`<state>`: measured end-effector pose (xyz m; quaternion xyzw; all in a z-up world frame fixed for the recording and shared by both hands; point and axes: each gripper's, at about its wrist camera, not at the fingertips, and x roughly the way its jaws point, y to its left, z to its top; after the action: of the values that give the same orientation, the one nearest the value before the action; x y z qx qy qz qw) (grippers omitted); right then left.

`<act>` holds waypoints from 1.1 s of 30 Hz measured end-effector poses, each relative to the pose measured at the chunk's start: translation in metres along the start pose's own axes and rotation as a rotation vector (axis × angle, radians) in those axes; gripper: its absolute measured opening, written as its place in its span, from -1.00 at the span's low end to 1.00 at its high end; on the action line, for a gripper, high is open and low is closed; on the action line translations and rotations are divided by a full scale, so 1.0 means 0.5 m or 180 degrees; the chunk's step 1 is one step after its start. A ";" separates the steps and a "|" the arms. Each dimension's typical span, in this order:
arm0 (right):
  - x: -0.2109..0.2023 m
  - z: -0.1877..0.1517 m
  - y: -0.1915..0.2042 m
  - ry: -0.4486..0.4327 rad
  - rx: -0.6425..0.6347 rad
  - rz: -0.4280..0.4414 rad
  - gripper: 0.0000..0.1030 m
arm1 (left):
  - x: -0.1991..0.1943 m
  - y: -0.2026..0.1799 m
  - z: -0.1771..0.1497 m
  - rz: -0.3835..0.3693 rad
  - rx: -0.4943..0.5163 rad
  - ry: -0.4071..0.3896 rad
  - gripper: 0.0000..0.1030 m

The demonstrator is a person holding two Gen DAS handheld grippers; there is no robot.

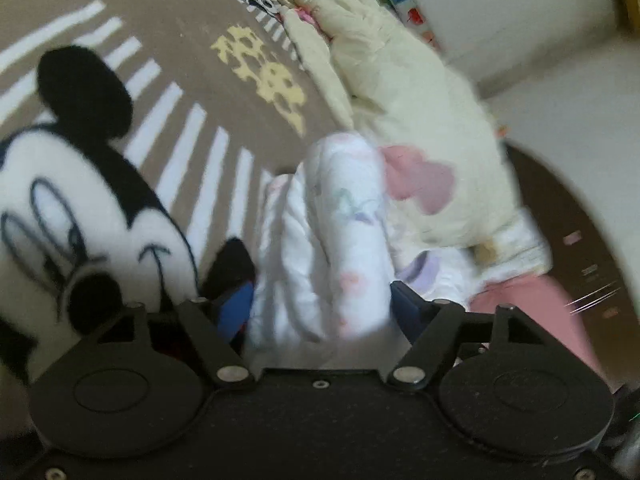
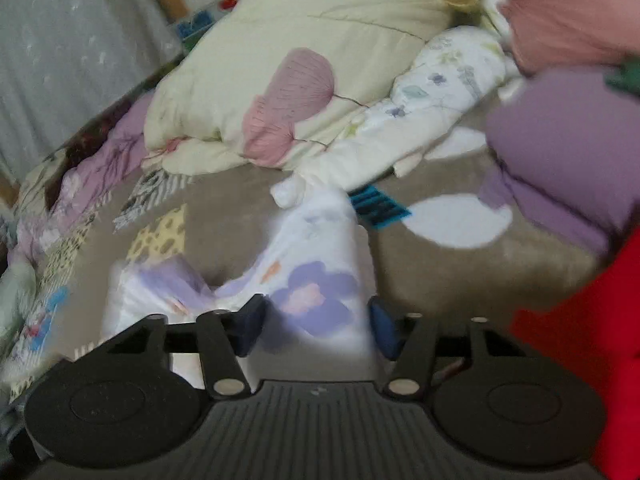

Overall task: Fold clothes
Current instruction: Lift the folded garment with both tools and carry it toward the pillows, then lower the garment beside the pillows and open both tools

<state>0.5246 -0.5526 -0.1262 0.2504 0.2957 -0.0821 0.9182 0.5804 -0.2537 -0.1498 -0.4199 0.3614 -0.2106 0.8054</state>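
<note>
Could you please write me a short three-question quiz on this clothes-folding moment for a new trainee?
1. True or false: the left gripper has nothing between its fingers.
2. What lies just beyond the white floral garment in the right wrist view?
A. a cream quilt with pink flowers
B. a wooden chair
C. a laundry basket
3. Fill in: the brown blanket under the work shows a cartoon ____ face.

Key
1. False. White floral cloth sits between its fingers, and the right gripper holds the garment too.
2. A. The cream quilt with pink flowers lies bunched behind it.
3. Mouse. The cartoon mouse face is at the left of the left wrist view.
</note>
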 end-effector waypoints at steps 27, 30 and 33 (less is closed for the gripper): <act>-0.701 -0.400 0.251 0.0004 -0.0419 0.1407 0.52 | -0.955 -0.183 -0.236 0.2031 0.2833 -0.1561 0.99; -0.730 -0.460 0.307 0.0176 -0.0480 0.1539 0.53 | -0.986 -0.199 -0.297 0.2663 0.3450 -0.1826 1.00; -0.755 -0.497 0.351 0.0305 -0.0552 0.1645 0.53 | -1.036 -0.198 -0.322 0.2796 0.3489 -0.1965 1.00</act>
<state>0.1458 -0.2742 -0.0075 0.2416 0.2711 0.1924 0.9117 0.1180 -0.0603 0.0803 0.1819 0.0977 0.1065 0.9726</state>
